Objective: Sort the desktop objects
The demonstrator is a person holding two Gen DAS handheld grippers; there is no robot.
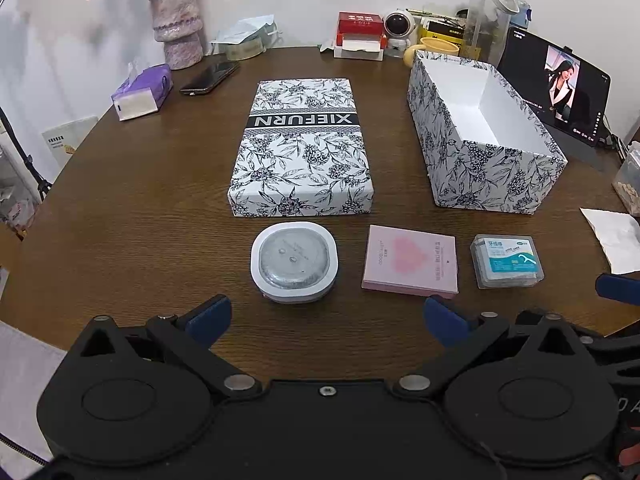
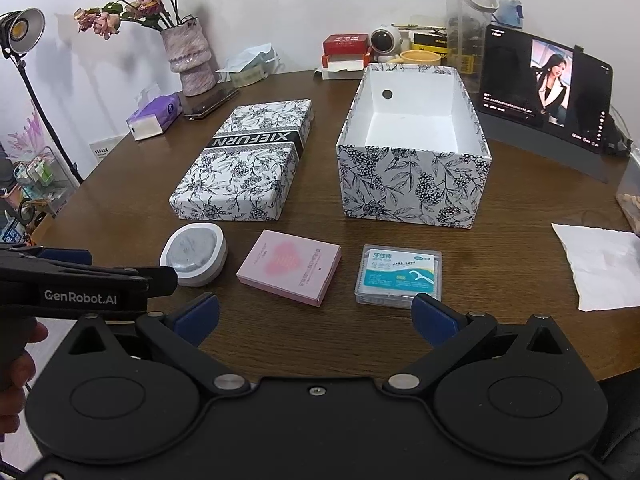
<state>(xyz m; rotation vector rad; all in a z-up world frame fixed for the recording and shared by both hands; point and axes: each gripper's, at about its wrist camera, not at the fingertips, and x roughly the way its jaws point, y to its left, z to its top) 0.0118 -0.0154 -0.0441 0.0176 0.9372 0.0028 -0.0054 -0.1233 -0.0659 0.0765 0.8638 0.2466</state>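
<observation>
Three small items lie in a row near the table's front: a white rounded container [image 1: 294, 261] [image 2: 195, 253], a pink card box [image 1: 411, 261] [image 2: 290, 267] and a clear floss-pick box [image 1: 507, 261] [image 2: 399, 273]. Behind them stand the floral lid [image 1: 302, 148] [image 2: 244, 160] and the open floral box [image 1: 480, 136] [image 2: 414, 144], whose white inside holds nothing. My left gripper [image 1: 328, 320] is open, just short of the white container. My right gripper [image 2: 316, 316] is open too, in front of the pink box and floss box. Neither holds anything.
A vase of flowers [image 1: 178, 24], purple tissue pack [image 1: 142, 92], phone [image 1: 210, 76], red box [image 1: 359, 34], bottle [image 1: 490, 16] and tablet [image 1: 556, 88] line the back of the brown table [image 1: 160, 216]. A white paper napkin [image 2: 600, 264] lies at the right.
</observation>
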